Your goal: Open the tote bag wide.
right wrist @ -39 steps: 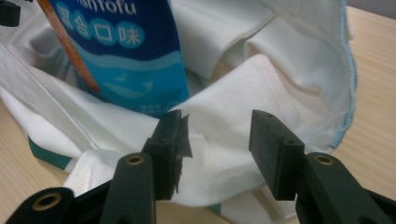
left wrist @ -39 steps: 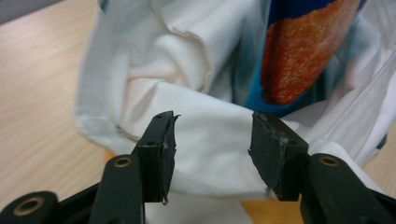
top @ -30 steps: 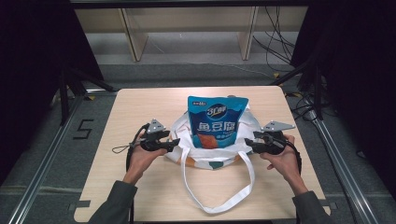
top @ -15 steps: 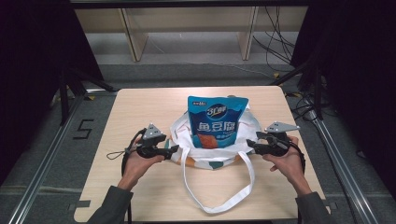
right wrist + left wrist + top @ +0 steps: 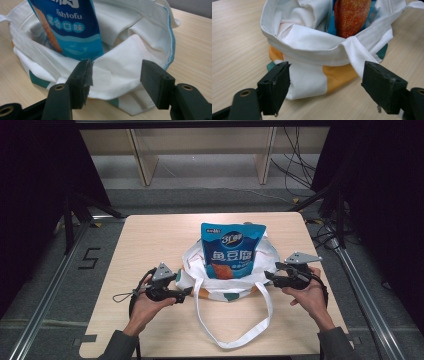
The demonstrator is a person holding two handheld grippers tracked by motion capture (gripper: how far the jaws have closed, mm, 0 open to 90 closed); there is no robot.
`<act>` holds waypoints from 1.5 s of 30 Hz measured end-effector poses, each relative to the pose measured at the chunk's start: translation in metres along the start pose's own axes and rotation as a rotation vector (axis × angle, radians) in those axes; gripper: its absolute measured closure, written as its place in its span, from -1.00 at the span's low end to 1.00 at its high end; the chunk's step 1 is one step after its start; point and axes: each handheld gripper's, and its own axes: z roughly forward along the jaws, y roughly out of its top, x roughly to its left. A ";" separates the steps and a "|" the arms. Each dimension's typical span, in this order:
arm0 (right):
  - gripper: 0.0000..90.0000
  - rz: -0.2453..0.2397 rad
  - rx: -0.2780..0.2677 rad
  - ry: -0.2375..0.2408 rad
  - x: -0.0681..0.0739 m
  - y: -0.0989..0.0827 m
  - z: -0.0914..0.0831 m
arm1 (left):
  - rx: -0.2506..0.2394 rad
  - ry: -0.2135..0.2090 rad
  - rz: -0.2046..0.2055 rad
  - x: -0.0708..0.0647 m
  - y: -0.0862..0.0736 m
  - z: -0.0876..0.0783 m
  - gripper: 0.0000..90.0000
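Note:
A white tote bag (image 5: 192, 262) with orange and teal patches sits slumped in the middle of the table. Upright inside it stands a blue fish tofu snack pouch (image 5: 232, 251). My left gripper (image 5: 189, 292) is at the bag's left side. In the left gripper view it (image 5: 327, 72) is open, with the bag's rim (image 5: 312, 50) and a strap (image 5: 357, 52) just ahead of its jaws. My right gripper (image 5: 267, 276) is at the bag's right side. In the right gripper view it (image 5: 116, 67) is open, facing the bag's folded white cloth (image 5: 117, 67) and the pouch (image 5: 72, 27).
The bag's long white handle (image 5: 232, 337) loops across the wooden table (image 5: 150, 240) toward the near edge between the person's forearms. Beyond the table's far edge are a floor, shelving legs and cables. Metal rails run along both sides.
My left gripper has drawn back a little toward the near edge, beside the bag's lower left. The right gripper has barely moved. The bag and pouch stay put.

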 end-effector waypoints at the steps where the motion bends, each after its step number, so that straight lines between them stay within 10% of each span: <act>1: -0.07 -0.004 0.007 0.003 0.001 0.000 -0.002 | -0.005 0.005 0.009 0.000 -0.001 0.000 -0.61; 45: -0.19 0.024 0.033 -0.006 0.036 -0.055 -0.041 | -0.012 0.000 0.023 -0.028 -0.053 -0.024 -0.64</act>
